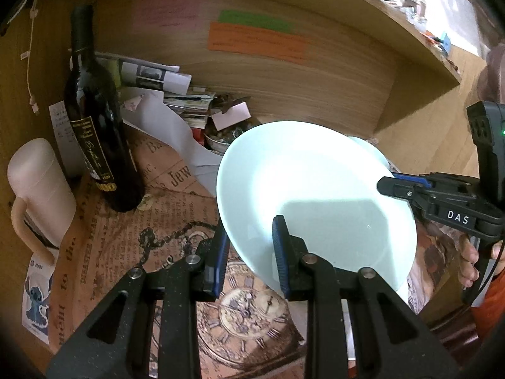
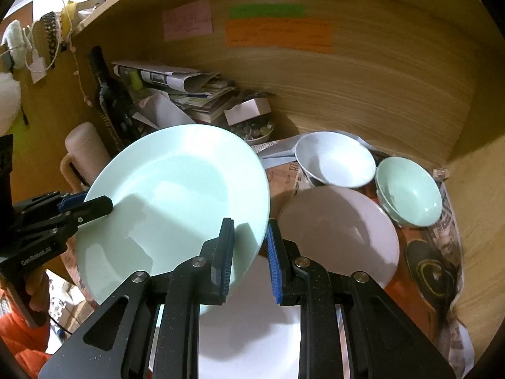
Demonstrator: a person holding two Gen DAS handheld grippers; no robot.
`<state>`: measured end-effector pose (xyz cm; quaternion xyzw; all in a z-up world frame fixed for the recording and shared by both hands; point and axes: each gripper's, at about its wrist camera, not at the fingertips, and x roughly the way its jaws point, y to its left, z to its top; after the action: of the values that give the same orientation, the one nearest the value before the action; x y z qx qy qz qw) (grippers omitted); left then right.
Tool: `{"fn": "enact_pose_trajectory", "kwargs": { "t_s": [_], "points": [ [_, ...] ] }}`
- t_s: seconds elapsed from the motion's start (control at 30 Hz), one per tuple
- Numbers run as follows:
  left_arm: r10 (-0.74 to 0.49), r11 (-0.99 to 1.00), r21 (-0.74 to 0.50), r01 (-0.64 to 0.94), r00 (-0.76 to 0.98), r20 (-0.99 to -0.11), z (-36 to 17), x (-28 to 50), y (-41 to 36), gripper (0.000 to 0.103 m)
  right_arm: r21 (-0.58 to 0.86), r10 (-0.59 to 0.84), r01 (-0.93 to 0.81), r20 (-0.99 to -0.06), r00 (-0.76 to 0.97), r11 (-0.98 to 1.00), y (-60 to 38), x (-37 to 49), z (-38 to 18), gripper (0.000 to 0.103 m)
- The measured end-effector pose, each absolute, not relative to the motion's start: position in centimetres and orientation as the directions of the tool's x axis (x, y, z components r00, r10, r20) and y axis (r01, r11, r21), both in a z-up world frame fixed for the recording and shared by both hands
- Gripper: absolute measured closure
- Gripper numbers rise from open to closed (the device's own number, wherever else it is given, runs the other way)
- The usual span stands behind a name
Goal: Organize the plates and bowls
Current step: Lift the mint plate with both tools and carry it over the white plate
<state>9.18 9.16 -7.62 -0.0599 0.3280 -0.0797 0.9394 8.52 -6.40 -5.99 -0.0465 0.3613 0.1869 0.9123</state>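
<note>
A pale green plate (image 1: pixel 315 195) is held tilted in the air by both grippers; it also shows in the right wrist view (image 2: pixel 176 202). My left gripper (image 1: pixel 251 249) is shut on its near left rim, and shows in the right wrist view (image 2: pixel 91 207). My right gripper (image 2: pixel 251 252) is shut on the opposite rim, and shows in the left wrist view (image 1: pixel 391 183). A white plate (image 2: pixel 341 233), a white bowl (image 2: pixel 334 161) and a pale green bowl (image 2: pixel 410 189) sit on the desk at the right. Another white plate (image 2: pixel 252 331) lies below the right gripper.
A dark wine bottle (image 1: pixel 94 120) and a pink mug (image 1: pixel 38 183) stand at the left. Piled papers (image 1: pixel 164 94) and a small dish of beads (image 2: pixel 255 131) sit at the back. A wooden wall (image 2: pixel 363 94) with sticky notes encloses the desk. A dark paddle-like object (image 2: pixel 432 274) lies far right.
</note>
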Motion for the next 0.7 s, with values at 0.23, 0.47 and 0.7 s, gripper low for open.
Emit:
{"fn": "enact_pose_trajectory", "kwargs": {
  "t_s": [0.23,0.47,0.7],
  "points": [
    [-0.193,0.980,-0.154,0.123,0.763,-0.617,-8.3,7.8,7.6,0.076,0.067,0.307,-0.361,-0.679,0.667,0.930,-7.7,6.8,-6.9,0.084],
    [-0.202,0.979,-0.160,0.129,0.750,-0.630,-9.2,6.9,6.2,0.076,0.086,0.307,-0.342,-0.677,0.670,0.936,-9.1,5.2,-7.9,0.084],
    [-0.209,0.977,-0.162,0.135,0.735,-0.646,-10.0,6.0,5.4,0.076,0.097,0.307,-0.333,-0.678,0.668,0.938,-9.9,4.0,-8.9,0.084]
  ]
}}
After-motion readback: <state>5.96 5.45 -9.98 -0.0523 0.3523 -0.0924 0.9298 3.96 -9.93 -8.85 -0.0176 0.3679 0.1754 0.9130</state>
